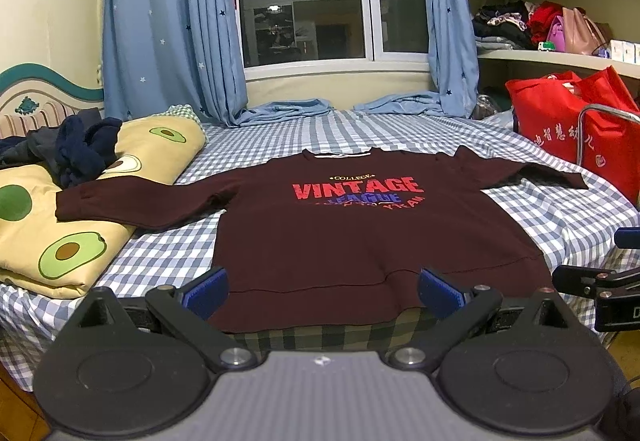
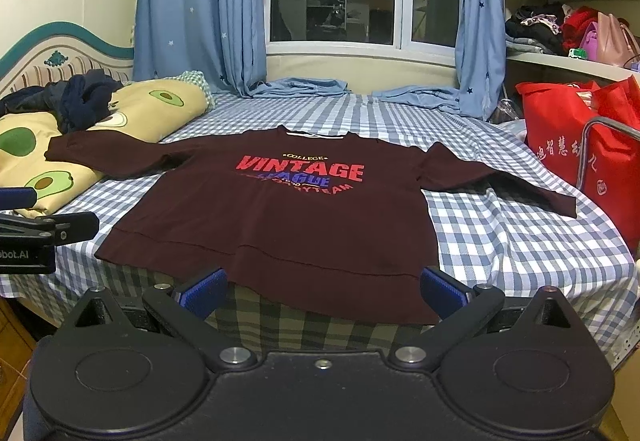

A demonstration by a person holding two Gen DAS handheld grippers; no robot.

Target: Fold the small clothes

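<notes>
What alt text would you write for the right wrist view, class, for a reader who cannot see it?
A dark maroon sweatshirt printed VINTAGE lies flat, front up, sleeves spread, on a blue checked bed, its hem nearest the camera. The open right gripper hovers at that hem, holding nothing. An avocado-print pillow sits left, a red bag right.

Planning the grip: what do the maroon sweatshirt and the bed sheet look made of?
The maroon sweatshirt looks like matte, soft cotton knit: it lies limp, with a seamed hem band and printed lettering. The checked sheet seems thin woven cotton, lightly wrinkled. Neither fibre is certain.
</notes>
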